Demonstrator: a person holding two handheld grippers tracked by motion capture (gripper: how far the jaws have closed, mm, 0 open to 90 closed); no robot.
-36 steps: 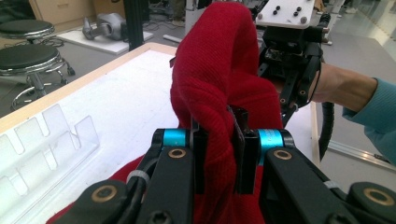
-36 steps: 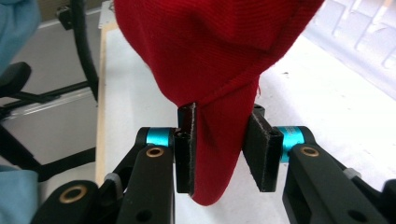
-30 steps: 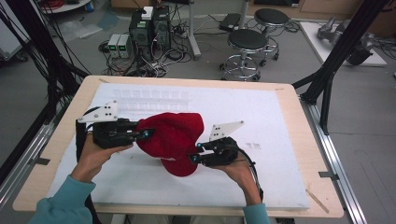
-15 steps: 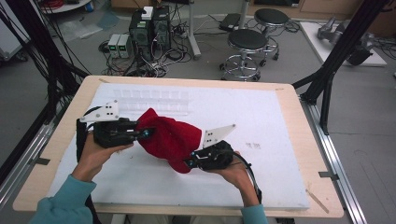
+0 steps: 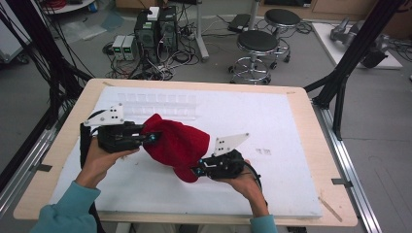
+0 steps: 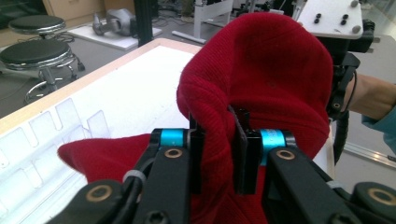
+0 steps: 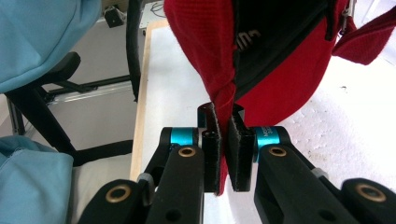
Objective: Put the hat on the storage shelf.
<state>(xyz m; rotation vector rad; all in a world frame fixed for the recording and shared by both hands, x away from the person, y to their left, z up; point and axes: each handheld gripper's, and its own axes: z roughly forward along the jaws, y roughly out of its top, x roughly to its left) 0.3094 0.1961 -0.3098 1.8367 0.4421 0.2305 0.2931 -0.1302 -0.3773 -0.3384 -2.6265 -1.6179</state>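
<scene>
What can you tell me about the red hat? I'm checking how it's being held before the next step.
The red hat is a soft knitted cap with a dark lining and a stiffer red brim, seen from the right gripper view. It hangs stretched between both tools above the white table mat, lifted rather than lying flat. The left gripper pinches a fold of the knit at one edge; the right gripper clamps the rim at the opposite side. Its crown bulges upward between them.

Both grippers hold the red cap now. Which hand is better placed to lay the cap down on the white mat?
Probably the right. The right gripper grips the red cap at its lower edge, close to the white mat; the left gripper pinches the higher end.
</scene>
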